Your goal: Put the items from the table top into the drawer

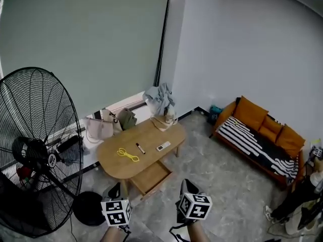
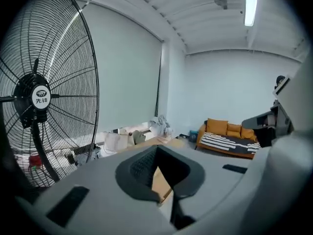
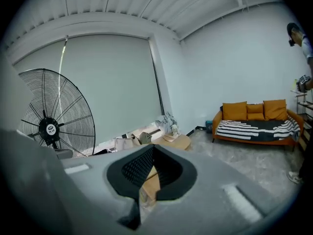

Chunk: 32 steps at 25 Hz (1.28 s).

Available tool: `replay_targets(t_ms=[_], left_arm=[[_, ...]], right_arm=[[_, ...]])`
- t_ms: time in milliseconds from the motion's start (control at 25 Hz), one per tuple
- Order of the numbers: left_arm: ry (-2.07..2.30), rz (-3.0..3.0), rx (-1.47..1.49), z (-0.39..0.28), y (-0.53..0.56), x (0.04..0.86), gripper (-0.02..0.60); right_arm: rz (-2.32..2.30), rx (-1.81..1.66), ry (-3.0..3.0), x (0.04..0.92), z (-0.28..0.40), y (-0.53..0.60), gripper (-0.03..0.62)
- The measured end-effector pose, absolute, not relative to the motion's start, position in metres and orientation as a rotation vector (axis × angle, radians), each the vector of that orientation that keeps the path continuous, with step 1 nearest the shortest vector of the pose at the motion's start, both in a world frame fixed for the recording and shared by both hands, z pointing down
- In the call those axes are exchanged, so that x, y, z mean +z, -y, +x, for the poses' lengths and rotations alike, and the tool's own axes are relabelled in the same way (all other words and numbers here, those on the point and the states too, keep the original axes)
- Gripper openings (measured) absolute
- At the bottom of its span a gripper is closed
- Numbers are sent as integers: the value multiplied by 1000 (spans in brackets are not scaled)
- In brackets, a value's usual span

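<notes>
Both claws closed tight, empty: L gripper [image 1: 115, 190], R gripper [image 1: 187, 186], well short of table [image 1: 113, 168]. Yellow looped item [image 1: 127, 155], dark pen [image 1: 140, 148] and remote [image 1: 163, 146] sit mid-top, straight ahead beyond open drawer [image 1: 151, 178] at near edge. L nearer yellow looped item, R nearer remote.

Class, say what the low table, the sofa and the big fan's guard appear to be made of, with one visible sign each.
Low table: probably wood or veneer, matte; even light-brown top without glare.
Sofa: fabric cushions, orange, with a striped black-and-white cover; soft rounded shapes.
Fan guard: likely black-coated metal wire; thin, rigid spokes.
</notes>
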State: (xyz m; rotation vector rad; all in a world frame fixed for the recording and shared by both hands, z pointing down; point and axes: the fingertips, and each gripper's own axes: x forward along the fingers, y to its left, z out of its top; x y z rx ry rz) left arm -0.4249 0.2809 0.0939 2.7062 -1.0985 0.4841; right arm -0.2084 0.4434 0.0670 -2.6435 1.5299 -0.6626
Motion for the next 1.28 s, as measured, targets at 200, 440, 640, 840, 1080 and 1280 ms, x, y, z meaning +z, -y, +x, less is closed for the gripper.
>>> replay_targets(t_ms=[200,440,640,840,1080,1280], left_arm=[[1085,2707,520,-404,-270,102,-5],[1053,2713,551,-368,-243,112,-5],[1051,2715,530,-326,-199,112,-5],[1081,2704,503,-285,-143,106,-5],[1153,2662,488,-252,-73,106,-5],[1213,2604,488,-235,-23,110,-5]], right_arm=[[-2639,-701,-1500,79,-187,-438,5],[-2646,-740,-1449,92,-151,-421,5],[-2662,-730,-1434,90,-107,-386,5],[-2673,-713,-1466,80,-61,-340,5],[-2641,-716,-1506,74,-12,-272,5],[-2619,-718,-1579,69,15,-211,5]])
